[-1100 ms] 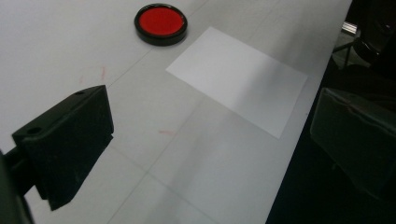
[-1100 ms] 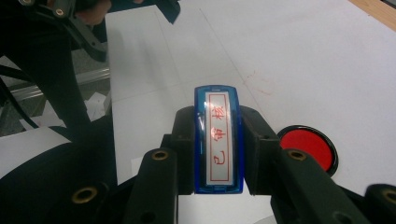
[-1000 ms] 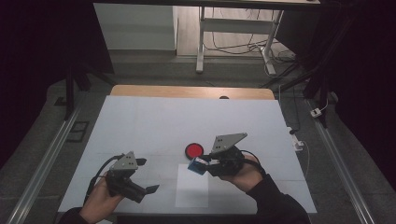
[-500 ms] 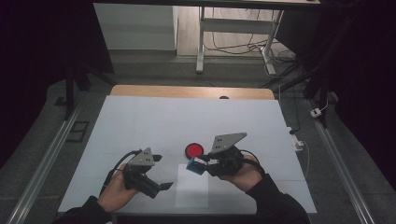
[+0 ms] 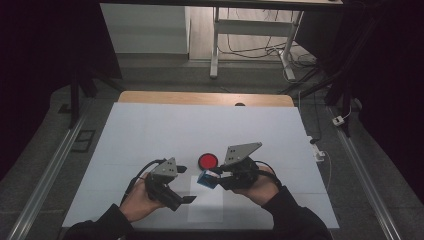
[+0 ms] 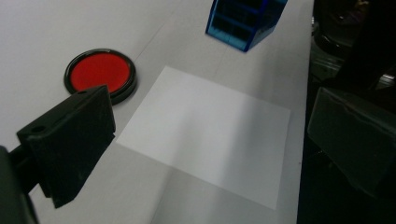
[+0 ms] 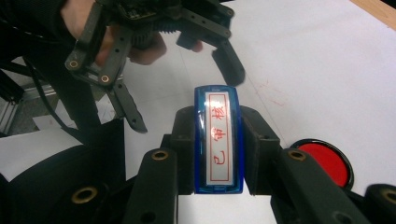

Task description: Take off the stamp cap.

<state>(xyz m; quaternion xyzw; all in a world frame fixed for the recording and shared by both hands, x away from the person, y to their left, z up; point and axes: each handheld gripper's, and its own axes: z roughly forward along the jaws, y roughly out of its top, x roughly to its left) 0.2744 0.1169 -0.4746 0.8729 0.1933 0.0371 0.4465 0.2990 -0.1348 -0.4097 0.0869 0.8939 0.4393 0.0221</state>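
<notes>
The right gripper (image 5: pixel 214 176) is clamped on a blue stamp (image 5: pixel 206 178), its two jaws pressing the stamp's long sides; in the right gripper view the stamp (image 7: pixel 218 140) stands between the pads with its white label of red characters facing the camera. The stamp is held just above the far edge of a white paper (image 5: pixel 206 198) that lies near the table's (image 5: pixel 150 125) front edge, a little left of the right hand (image 5: pixel 260 185). A round red ink pad (image 5: pixel 208 160) in a black rim sits on the table just beyond the stamp. The left gripper (image 5: pixel 186 196) hovers at the paper's left edge with its jaws wide apart and nothing between them; in the left gripper view the paper (image 6: pixel 205 130) lies between the jaws, with the ink pad (image 6: pixel 100 72) at far left and the stamp (image 6: pixel 243 21) at the far edge.
</notes>
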